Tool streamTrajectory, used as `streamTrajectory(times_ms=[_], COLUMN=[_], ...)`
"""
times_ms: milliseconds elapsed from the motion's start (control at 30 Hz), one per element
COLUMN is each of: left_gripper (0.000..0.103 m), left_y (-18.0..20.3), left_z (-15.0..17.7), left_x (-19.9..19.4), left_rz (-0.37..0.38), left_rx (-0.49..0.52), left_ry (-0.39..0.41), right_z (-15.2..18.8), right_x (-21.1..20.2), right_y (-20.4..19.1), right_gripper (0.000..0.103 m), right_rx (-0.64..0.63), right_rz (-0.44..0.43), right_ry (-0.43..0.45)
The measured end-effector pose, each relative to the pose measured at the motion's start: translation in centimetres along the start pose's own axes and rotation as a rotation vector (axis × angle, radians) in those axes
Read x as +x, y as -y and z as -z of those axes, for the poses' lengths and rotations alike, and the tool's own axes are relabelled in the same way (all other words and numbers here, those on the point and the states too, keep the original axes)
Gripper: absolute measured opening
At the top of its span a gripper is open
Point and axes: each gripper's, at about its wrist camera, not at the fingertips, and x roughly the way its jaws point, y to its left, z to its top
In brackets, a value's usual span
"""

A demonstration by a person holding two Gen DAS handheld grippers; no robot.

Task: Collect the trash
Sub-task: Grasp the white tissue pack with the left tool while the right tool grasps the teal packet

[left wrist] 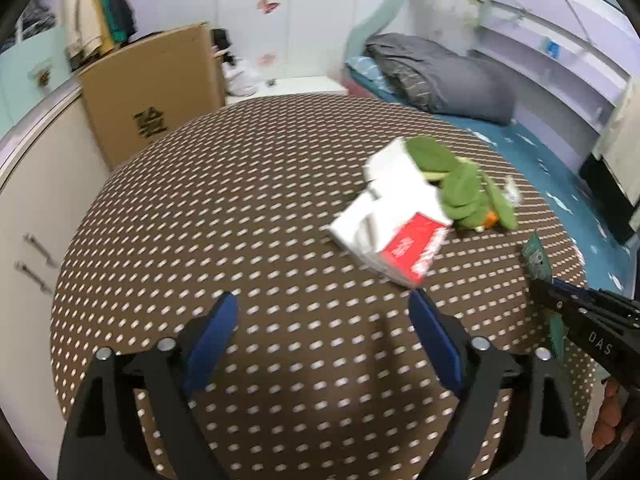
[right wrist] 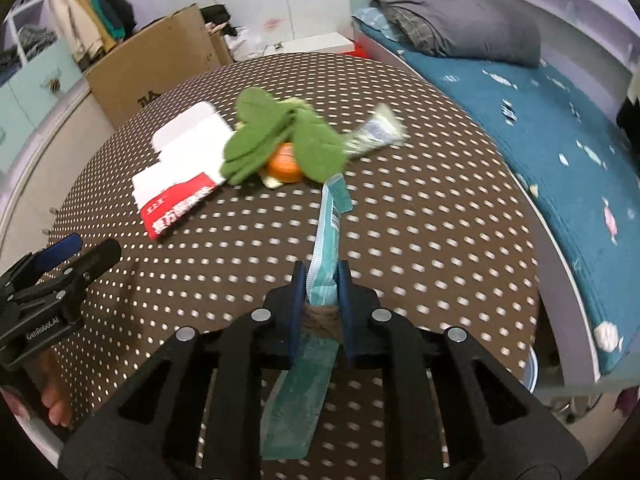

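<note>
Right tongs (right wrist: 322,280) clamped on teal wrapper (right wrist: 328,232) above the dotted tabletop (right wrist: 440,220), left tongs (left wrist: 324,312) spread apart with nothing between, red-white packet (left wrist: 394,216) at their 1 o'clock beside green leaves (left wrist: 460,184) and an orange peel (right wrist: 284,166).

- The near half of the dotted brown surface (left wrist: 240,208) lies bare in front of the wide-spread left tongs (left wrist: 324,308), giving open passage there.
- Toward the far right, a white-and-red flattened box (left wrist: 394,216) blocks the way, its red corner just ahead of the left tongs' right tip.
- Green leaves (right wrist: 276,140) overlap the box's far edge, covering an orange piece (right wrist: 285,166); a crumpled silvery wrapper (right wrist: 374,132) lies just beside them.
- The right tongs (right wrist: 322,286), clamping a teal wrapper (right wrist: 328,236), occupy the surface's right edge.
- The bed (right wrist: 540,128) borders that side.
</note>
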Motion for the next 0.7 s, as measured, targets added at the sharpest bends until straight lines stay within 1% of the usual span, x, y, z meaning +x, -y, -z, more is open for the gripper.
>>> streamTrajectory(times_ms=[133,167,333,433,467,500,567,600,633,700], left_gripper=[0.094,0.094,0.094,0.094,0.095,0.095,0.089,0.074,0.072,0.07], left_y=[2.0,2.5,5.0,5.6,5.5,5.3,4.5,4.2,3.9,3.2], left_z=[-1.5,-2.1,-3.7,-4.5,-4.6,-4.9,-5.1,-5.1,-4.9,-4.5], left_x=[0.7,1.2,4.1,6.3,6.9,7.0,7.3,7.0,6.6,6.1], left_rz=[0.057,0.075,0.07,0.039,0.03,0.041,0.047,0.064,0.056,0.061], left_rx=[0.077,0.105,0.25,0.277,0.27,0.248,0.209,0.2,0.199,0.181], left_ry=[0.006,0.005,-0.057,-0.095,-0.101,-0.086,-0.066,-0.058,-0.048,-0.057], right_z=[-0.2,-0.3,-1.0,-1.5,-1.6,-1.7,-1.7,-1.6,-1.5,-1.4], right_x=[-0.8,-0.9,-1.0,-0.7,-0.7,-0.7,-0.8,-1.0,-1.2,-1.5], right_y=[1.4,1.6,2.3,2.8,2.9,3.0,3.1,3.2,3.2,3.4], right_gripper=[0.016,0.016,0.016,0.016,0.016,0.016,0.016,0.016,0.016,0.016], right_rx=[0.033,0.039,0.048,0.054,0.056,0.058,0.061,0.062,0.063,0.066], right_rz=[0.008,0.01,0.017,0.017,0.016,0.016,0.014,0.012,0.011,0.01], right_ry=[0.017,0.019,0.024,0.017,0.017,0.017,0.019,0.022,0.025,0.027])
